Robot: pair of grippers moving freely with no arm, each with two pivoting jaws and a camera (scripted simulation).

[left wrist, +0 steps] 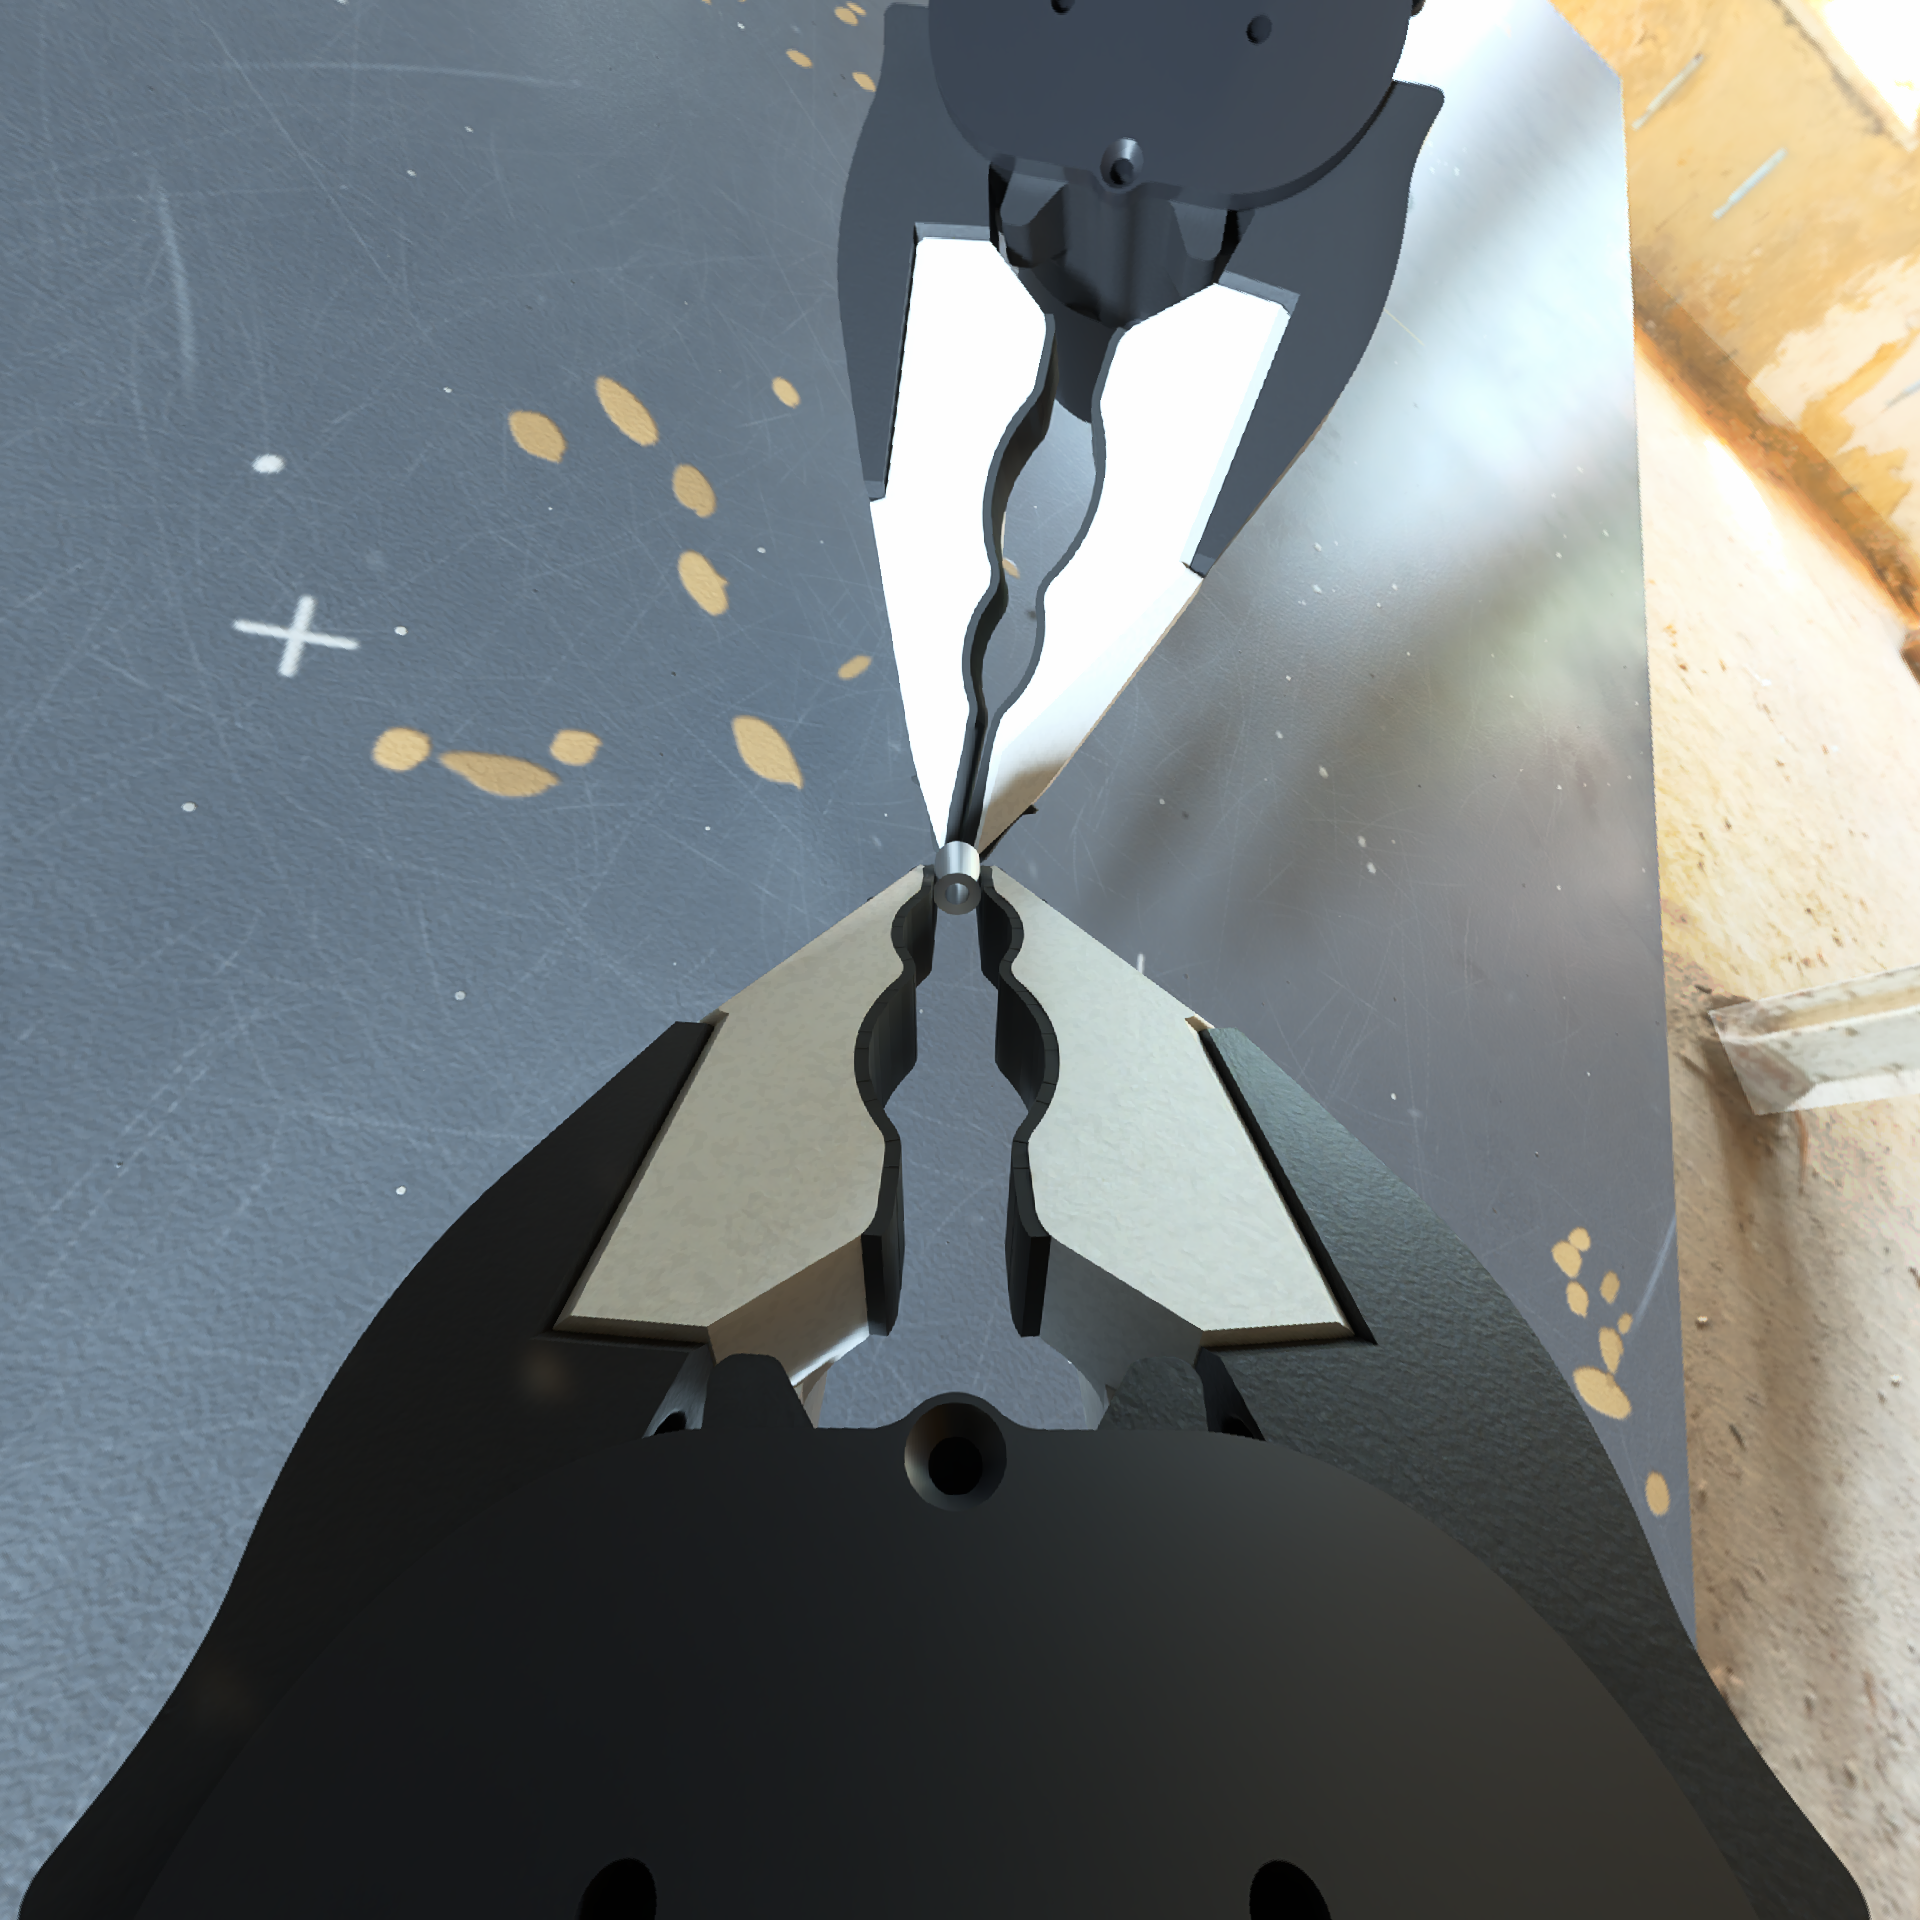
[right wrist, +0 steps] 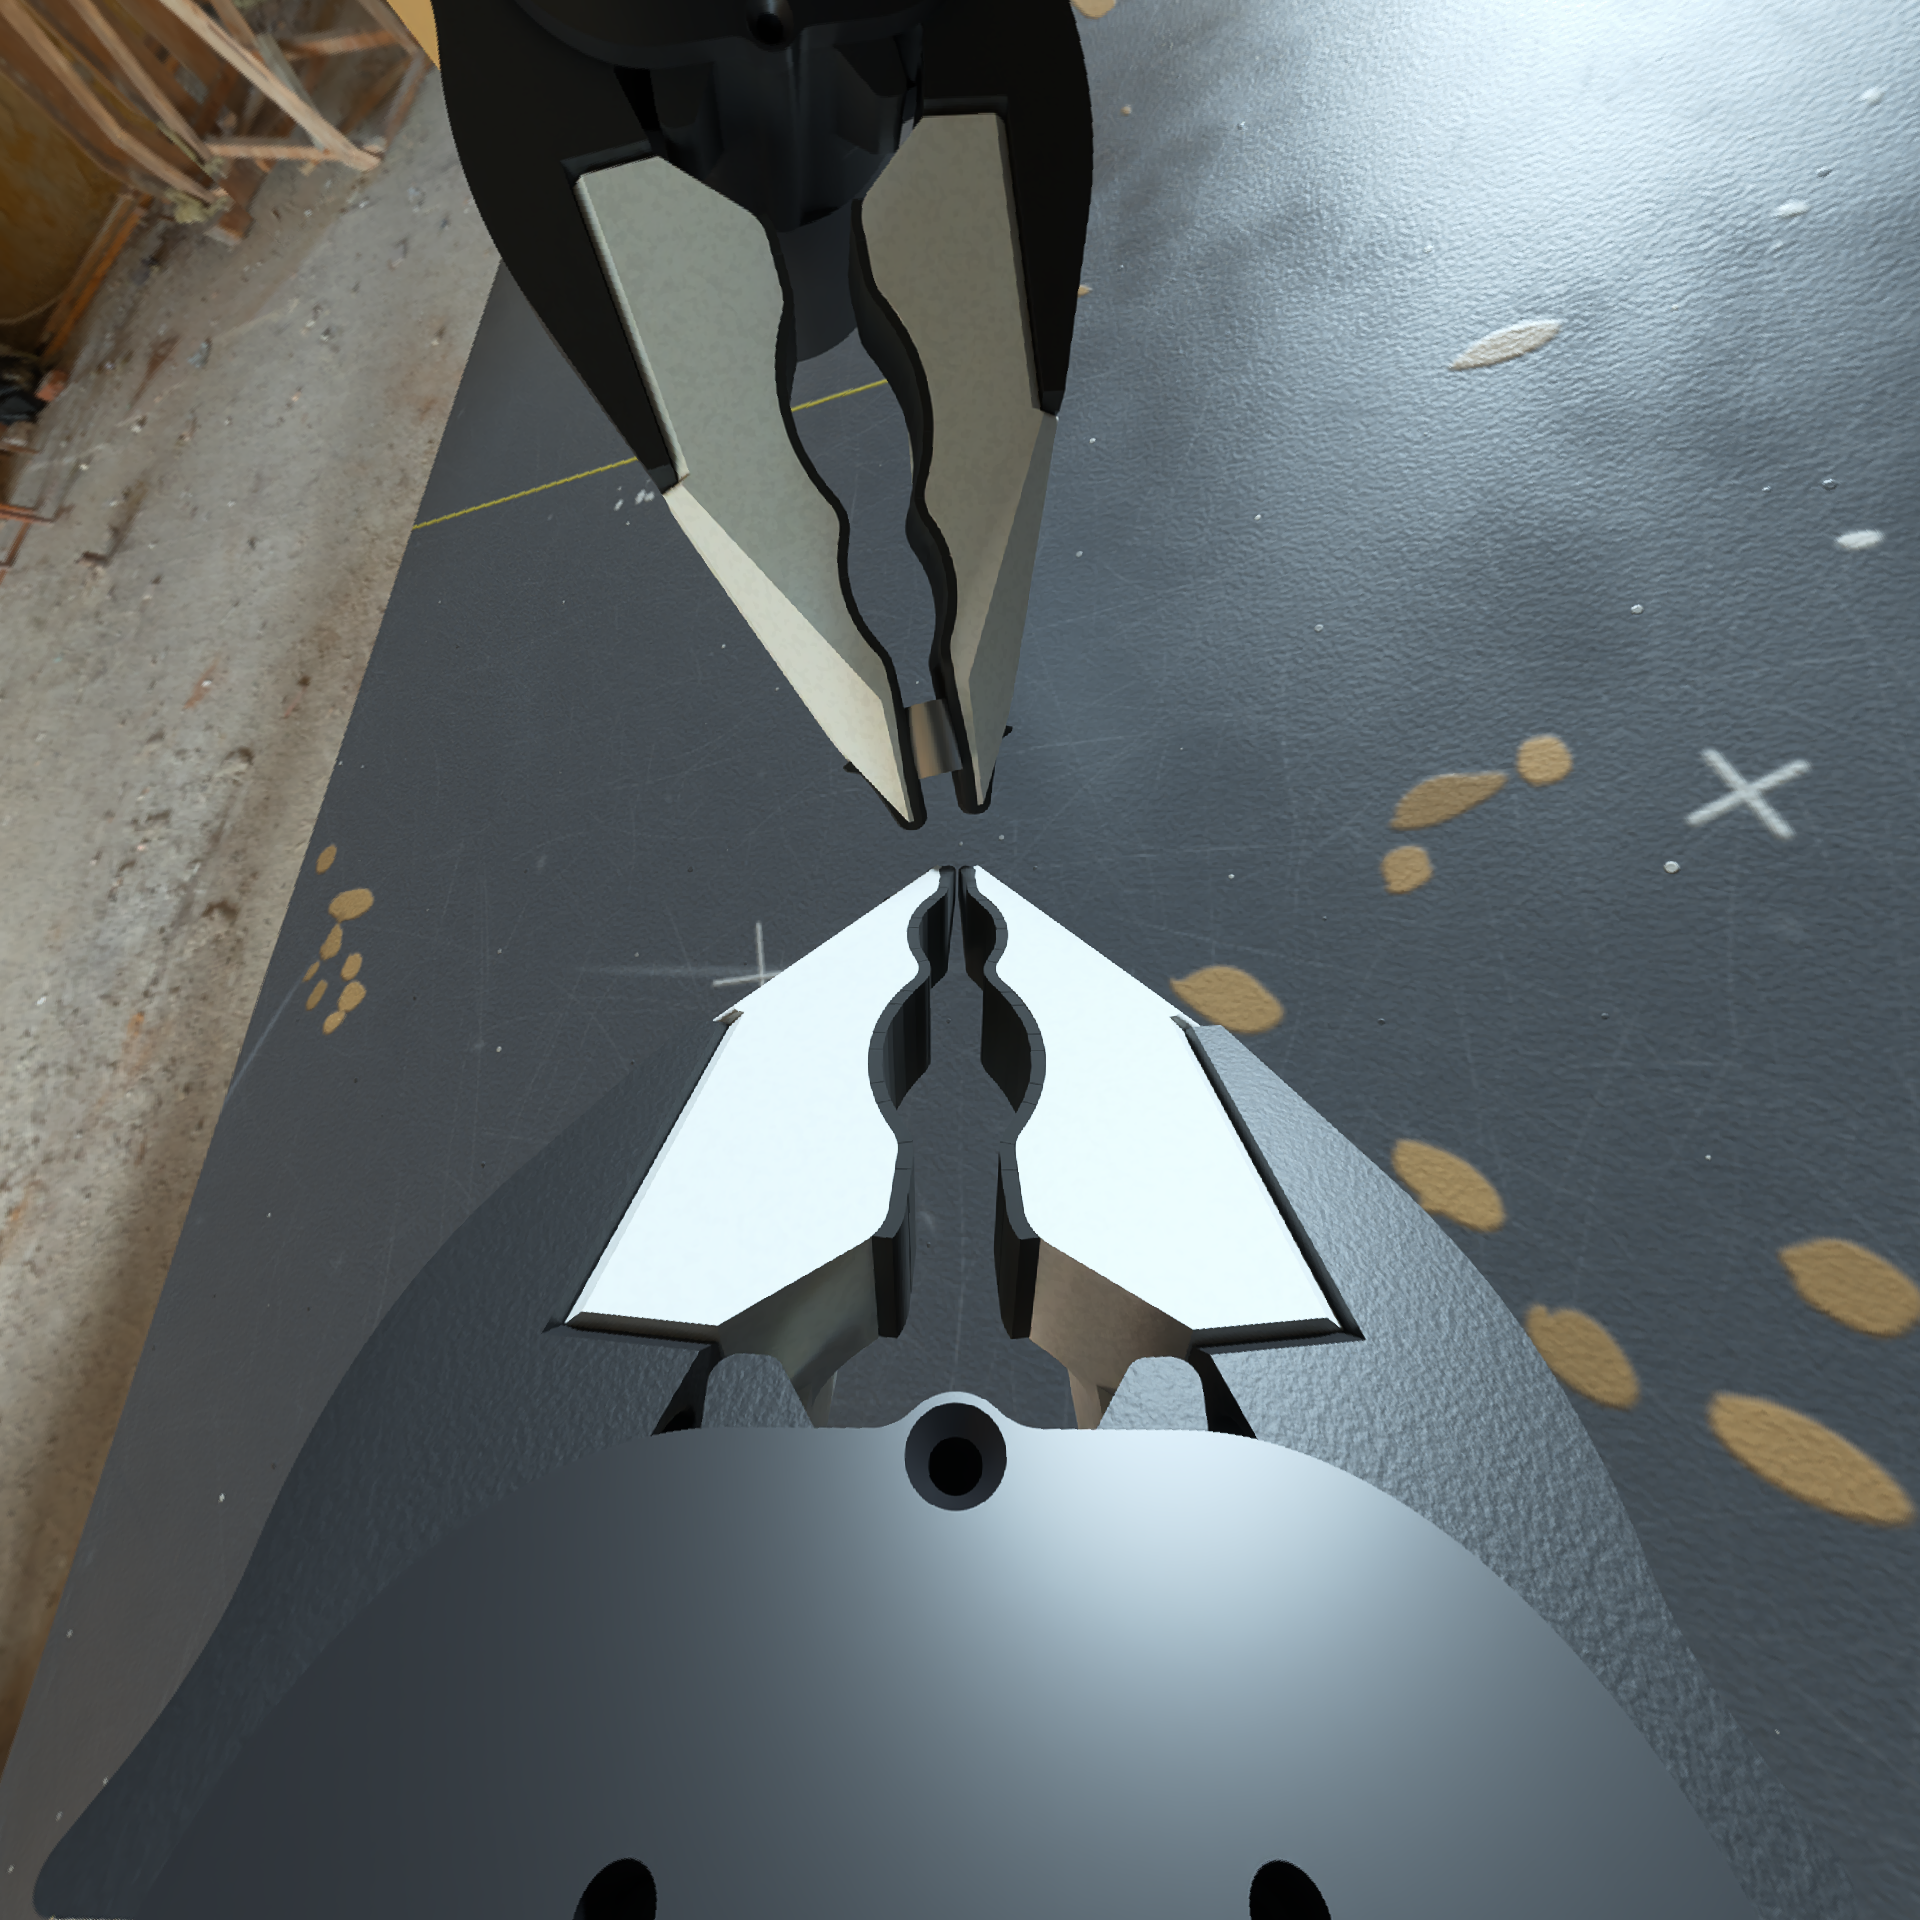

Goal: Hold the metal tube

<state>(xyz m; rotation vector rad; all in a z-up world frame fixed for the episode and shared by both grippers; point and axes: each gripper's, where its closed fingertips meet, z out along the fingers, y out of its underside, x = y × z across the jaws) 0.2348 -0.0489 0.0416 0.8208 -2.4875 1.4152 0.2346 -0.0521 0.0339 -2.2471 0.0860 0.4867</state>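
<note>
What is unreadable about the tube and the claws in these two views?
1. Metal tube length: the left wrist view sees it end-on; in the right wrist view the left claw covers its sides.
2. Table under the tube: hidden by the claw bodies in both views.
3. Right claw rear: cut off by the bottom edge of its own view.

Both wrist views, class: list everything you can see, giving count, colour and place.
metal tube: one, silver, between the left gripper's tips, above the table
table: one, dark grey with tan blotches and white marks, under both grippers
floor: one, beige, beside the table
wooden frames: several, brown, on the floor
left gripper: one, black, pale pads, jaws shut on the tube
right gripper: one, dark grey, jaws shut, empty, facing the left
</note>
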